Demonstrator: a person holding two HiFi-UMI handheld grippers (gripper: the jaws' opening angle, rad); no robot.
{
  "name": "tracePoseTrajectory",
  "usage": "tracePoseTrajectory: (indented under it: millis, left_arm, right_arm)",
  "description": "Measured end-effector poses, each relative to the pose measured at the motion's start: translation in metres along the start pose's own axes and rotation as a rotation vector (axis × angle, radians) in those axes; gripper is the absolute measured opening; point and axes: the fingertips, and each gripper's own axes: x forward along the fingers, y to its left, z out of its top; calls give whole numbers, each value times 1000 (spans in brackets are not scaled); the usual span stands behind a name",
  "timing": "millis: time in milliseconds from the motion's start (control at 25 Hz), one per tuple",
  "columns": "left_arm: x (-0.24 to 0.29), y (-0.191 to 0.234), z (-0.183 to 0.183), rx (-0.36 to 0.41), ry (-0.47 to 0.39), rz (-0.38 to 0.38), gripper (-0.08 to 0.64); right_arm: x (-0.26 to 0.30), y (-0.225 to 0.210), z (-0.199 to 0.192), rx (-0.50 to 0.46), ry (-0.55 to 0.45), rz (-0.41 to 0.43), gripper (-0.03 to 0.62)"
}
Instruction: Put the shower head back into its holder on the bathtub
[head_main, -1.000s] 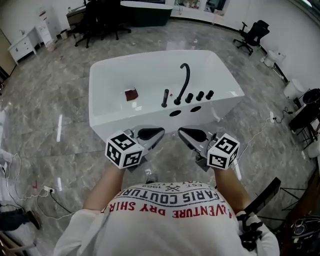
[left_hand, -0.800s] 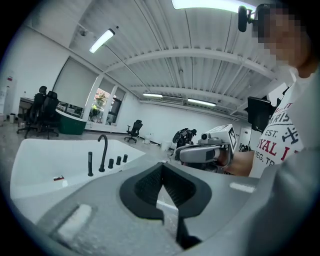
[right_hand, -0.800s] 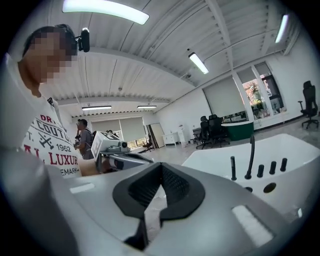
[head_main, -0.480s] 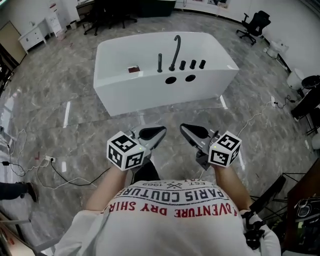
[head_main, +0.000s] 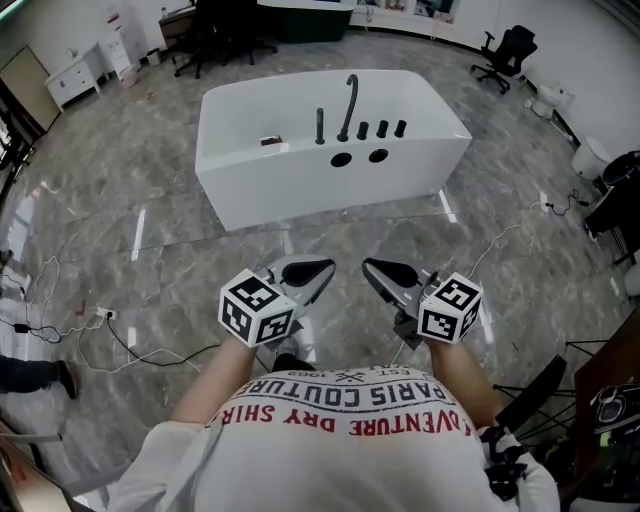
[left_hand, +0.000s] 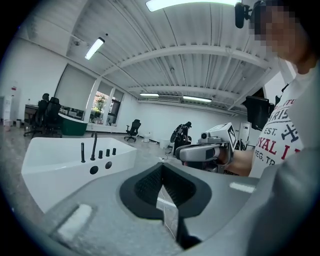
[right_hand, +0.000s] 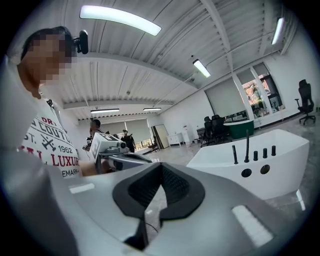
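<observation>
The white bathtub (head_main: 300, 185) stands well ahead of me on the marble floor. On its near rim a slim black shower head (head_main: 320, 125) stands upright, just left of the curved black spout (head_main: 349, 95) and three black knobs (head_main: 381, 129). My left gripper (head_main: 325, 271) and right gripper (head_main: 371, 268) hover side by side close to my chest, far short of the tub, both shut with nothing between the jaws. The left gripper view shows the tub (left_hand: 55, 165) and shower head (left_hand: 83, 152) at left. The right gripper view shows the tub (right_hand: 280, 160) and shower head (right_hand: 234, 154) at right.
A small reddish object (head_main: 270, 142) lies on the tub's left rim. Cables and a power strip (head_main: 102, 317) trail over the floor at left. Office chairs (head_main: 507, 55) stand at the back right, a white cabinet (head_main: 72, 75) at the back left, a cable (head_main: 510, 235) at right.
The tub now sits farther away and smaller in the head view: I have backed away from it. Both grippers stayed shut and empty, side by side.
</observation>
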Motion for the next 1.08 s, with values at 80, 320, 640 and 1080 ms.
tracePoseTrajectory:
  millis: [80,320,640,1080]
  left_arm:
    - [-2,0,1,-7,0,0,3]
    - [-12,-5,8,30,10,7,2]
    - [-15,-11,9,56,11,43,3]
    - [-25,-54,18,91,2,50,3]
  right_arm:
    - [0,2,0,-4,6,-3,0]
    - [6,16,1,-21,-3,10,2]
    - [1,24,3,-40,-32,70,2]
    - [-26,56,9,-52,-51,105,2]
